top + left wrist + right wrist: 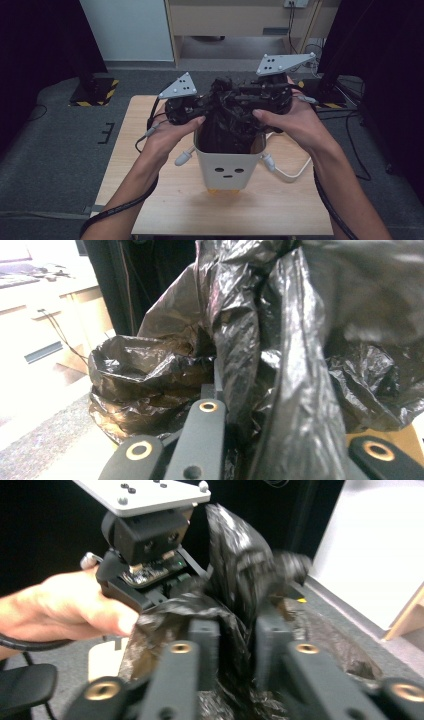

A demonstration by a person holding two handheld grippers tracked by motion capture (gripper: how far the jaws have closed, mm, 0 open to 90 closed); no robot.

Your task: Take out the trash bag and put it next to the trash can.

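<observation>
- Nearest the high camera: two bare forearms, each trailing a black cable, coming in over the wooden worktop (165, 210).
- Left hand-held gripper (207, 102): in its own view the jaws are closed onto a twisted fold of the black bin bag (235, 355); the film is pinched tight between them.
- Right hand-held gripper (240, 97): jaws stand a little apart with a bunch of the same bag between them (237, 640); the picture is blurred and I cannot tell whether the pads press on it.
- Both grippers meet above the mouth of the bin, the bag's gathered top held up between them.
- Container: a small white waste bin (227, 170) with a simple face printed on its front, standing near the middle of the worktop. The black bag lines it and drapes over the rim.
- Contents: nothing distinguishable; the inside of the bag is dark.
- Progress, as a judgement: the top of the bag is gathered and looks partway into being tied or closed. No finished knot is visible. The bag sits in the bin, not yet lifted out.
</observation>
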